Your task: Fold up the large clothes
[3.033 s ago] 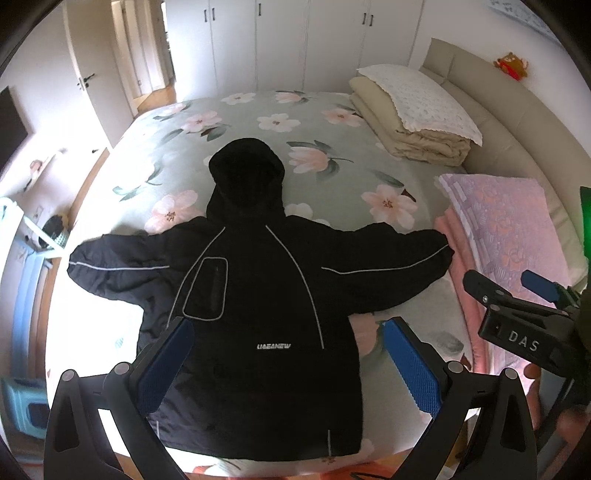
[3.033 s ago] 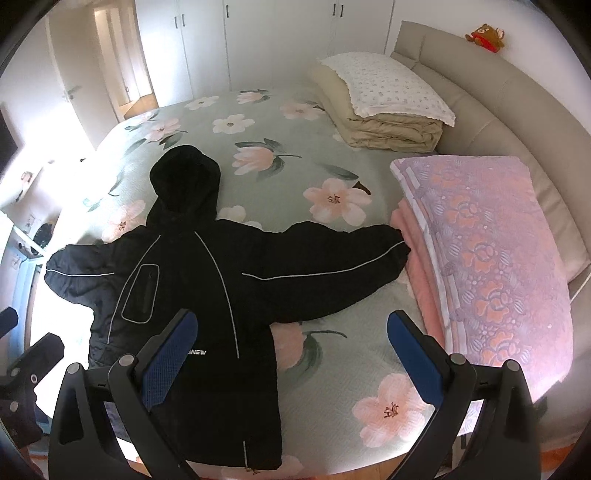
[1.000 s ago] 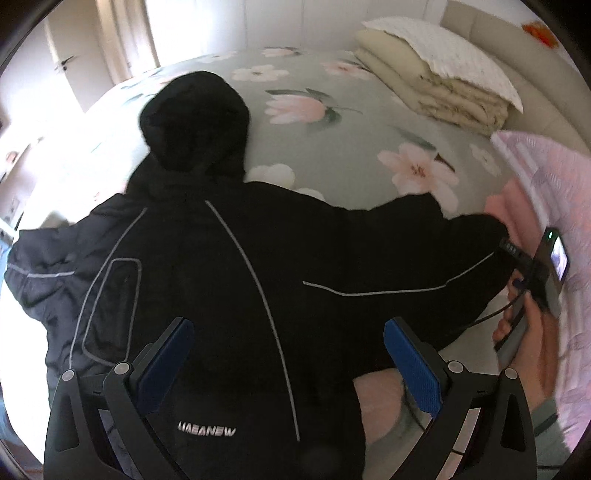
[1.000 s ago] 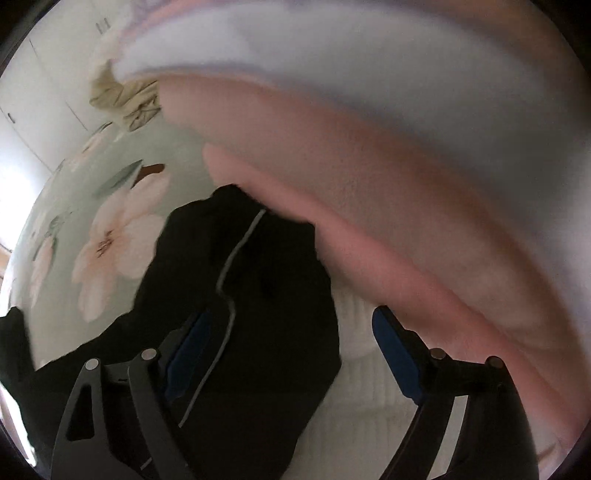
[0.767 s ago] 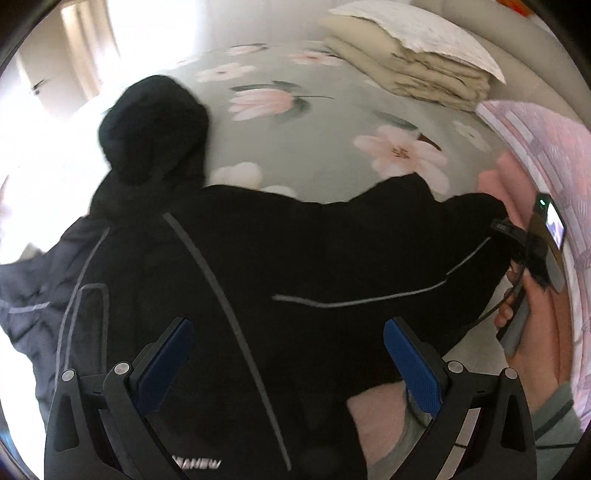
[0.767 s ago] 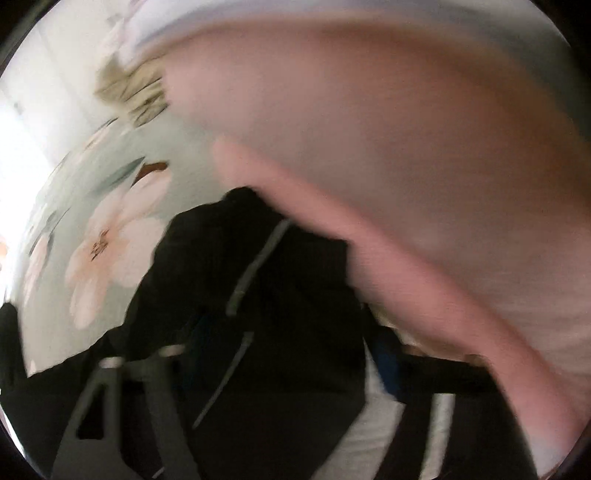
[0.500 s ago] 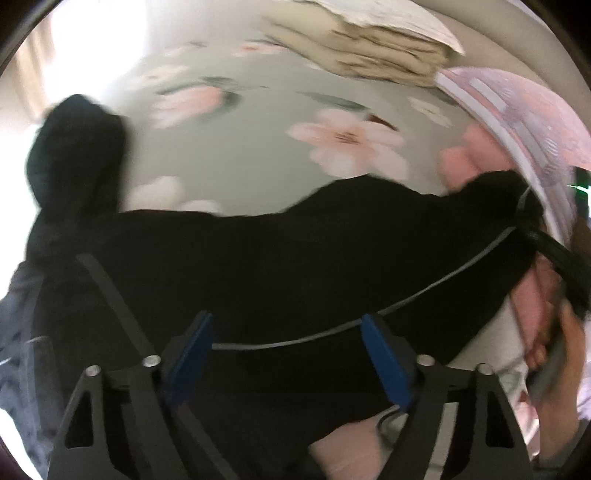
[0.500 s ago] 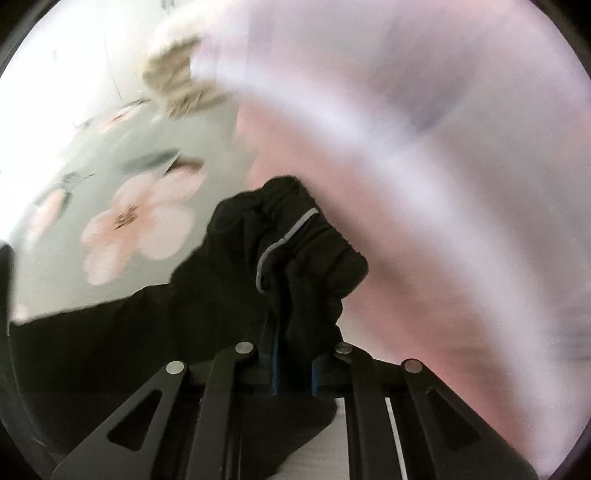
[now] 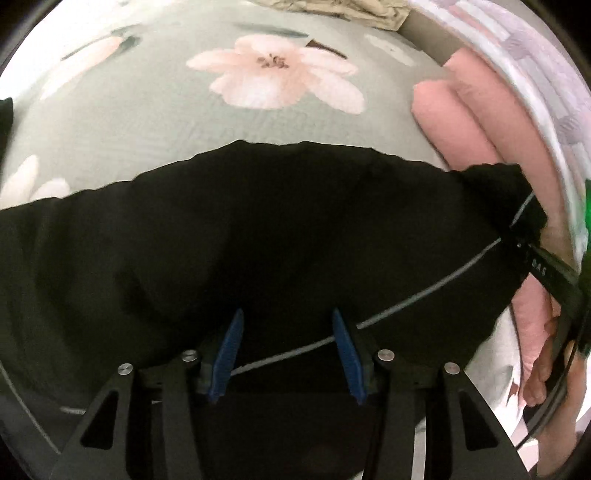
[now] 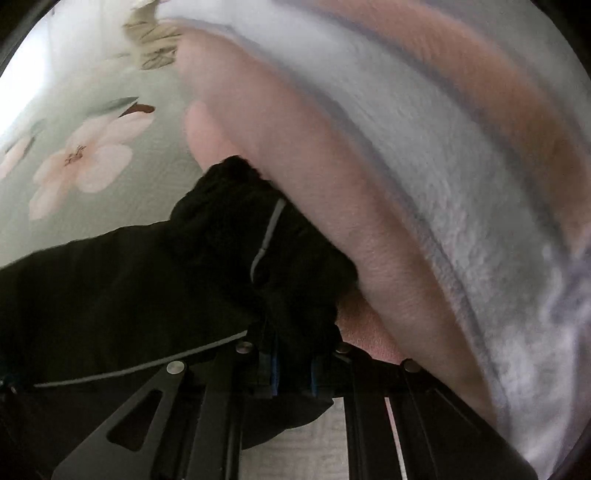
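A black hooded jacket lies on the bed; only its right sleeve (image 9: pixel 280 236) shows, with a thin grey stripe. My left gripper (image 9: pixel 286 343) sits low over the middle of that sleeve, its blue pads (image 9: pixel 229 350) partly closed around a fold of the fabric with a gap still between them. My right gripper (image 10: pixel 293 369) is shut on the sleeve cuff (image 10: pixel 258 229), right beside the pink blanket. It also shows in the left wrist view (image 9: pixel 546 269) at the cuff.
A folded pink blanket (image 9: pixel 472 122) with a lilac cover (image 10: pixel 424 147) lies against the cuff on the right. The bed sheet (image 9: pixel 147 122) is green with pink flowers. Folded beige bedding (image 9: pixel 343 11) lies at the far end.
My left gripper dropped onto the sleeve and its pads closed in from wide open. My right gripper closed on the cuff about half a second ago and still holds it.
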Tool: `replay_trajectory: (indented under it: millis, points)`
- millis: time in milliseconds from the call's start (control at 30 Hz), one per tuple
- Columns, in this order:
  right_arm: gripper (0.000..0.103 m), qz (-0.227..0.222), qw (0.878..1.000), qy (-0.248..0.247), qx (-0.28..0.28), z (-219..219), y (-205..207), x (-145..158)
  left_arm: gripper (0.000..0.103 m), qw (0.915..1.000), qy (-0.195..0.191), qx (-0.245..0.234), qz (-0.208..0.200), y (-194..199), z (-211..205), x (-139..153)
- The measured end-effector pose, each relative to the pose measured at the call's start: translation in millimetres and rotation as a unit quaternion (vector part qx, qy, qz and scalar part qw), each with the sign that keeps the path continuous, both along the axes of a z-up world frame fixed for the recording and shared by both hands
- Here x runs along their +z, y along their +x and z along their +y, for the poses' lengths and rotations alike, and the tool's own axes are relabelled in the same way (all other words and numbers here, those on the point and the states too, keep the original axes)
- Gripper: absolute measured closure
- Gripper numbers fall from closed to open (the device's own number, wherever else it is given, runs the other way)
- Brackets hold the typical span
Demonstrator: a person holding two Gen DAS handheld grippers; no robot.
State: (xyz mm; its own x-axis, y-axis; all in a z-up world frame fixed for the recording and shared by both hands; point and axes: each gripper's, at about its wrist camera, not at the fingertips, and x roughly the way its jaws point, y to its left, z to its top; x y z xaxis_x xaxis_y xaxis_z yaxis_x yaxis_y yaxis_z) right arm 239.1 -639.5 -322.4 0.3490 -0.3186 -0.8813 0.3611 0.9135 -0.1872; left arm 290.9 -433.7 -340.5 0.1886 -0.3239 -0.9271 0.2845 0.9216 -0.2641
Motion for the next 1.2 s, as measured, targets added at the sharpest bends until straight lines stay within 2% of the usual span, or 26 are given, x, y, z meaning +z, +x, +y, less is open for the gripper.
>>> replay_trajectory:
  millis: [100,167,267,333,400,500,633,733,833,1000,1133,1200]
  points:
    - [0.091,-0.014,1.000,0.027,0.004,3,-5,16,0.051,0.9996,-0.018,0.011,-0.019,-19,20,26]
    - [0.091,-0.030,0.999,0.037,0.017,15,-12,34,0.051,0.9989,-0.016,0.026,-0.037,-33,39,44]
    - [0.091,-0.054,0.997,0.042,0.046,48,-22,62,0.049,0.9966,-0.023,0.064,-0.048,-57,88,67]
    - [0.091,-0.056,0.996,0.017,0.063,79,-26,81,0.048,0.9943,-0.016,0.091,-0.053,-78,123,80]
    - [0.091,-0.057,0.995,0.009,0.080,111,-29,98,0.047,0.9913,0.013,0.118,-0.058,-103,164,90]
    - [0.091,-0.065,0.990,0.029,0.119,166,-35,121,0.047,0.9852,0.047,0.154,-0.058,-132,222,104]
    - [0.091,-0.081,0.976,0.057,0.196,266,-38,155,0.047,0.9733,0.074,0.209,-0.059,-174,303,122]
    - [0.091,-0.097,0.958,0.085,0.257,348,-45,183,0.047,0.9629,0.088,0.248,-0.061,-204,366,133]
    - [0.091,-0.105,0.939,0.107,0.308,433,-48,188,0.047,0.9539,0.092,0.279,-0.063,-225,414,138]
    - [0.091,-0.086,0.905,0.155,0.386,572,-65,148,0.047,0.9411,0.096,0.320,-0.053,-252,490,132]
    - [0.091,-0.039,0.888,0.146,0.435,664,-71,81,0.047,0.9356,0.102,0.335,-0.045,-265,526,118]
    - [0.090,0.007,0.879,0.155,0.450,698,-73,36,0.047,0.9339,0.105,0.340,-0.038,-270,543,108]
